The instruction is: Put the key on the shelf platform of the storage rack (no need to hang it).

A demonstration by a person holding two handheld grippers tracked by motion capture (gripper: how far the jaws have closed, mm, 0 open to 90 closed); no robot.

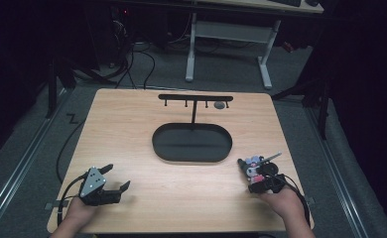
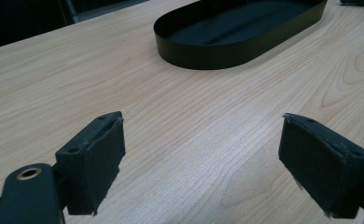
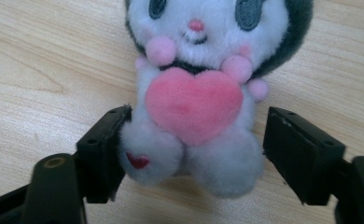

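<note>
here, right tool (image 3: 196, 154) straddles plush toy (image 3: 196, 84), seemingly unclamped.

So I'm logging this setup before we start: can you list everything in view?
table: one, light wood, centre of the high view.
tray: one, black, oval, mid-table.
rack: one, black bar with hooks on a post rising from the tray's far side.
grey thing: one, small, hanging at the rack's right end; too small to tell what.
plush: one, white, grey and pink, holding a pink heart, lying on the table near the right edge, between the right jaws.
desk: one, white legs, beyond the table.
left gripper: black, open, over bare table, near left.
right gripper: black, open around the plush's lower body.
</note>
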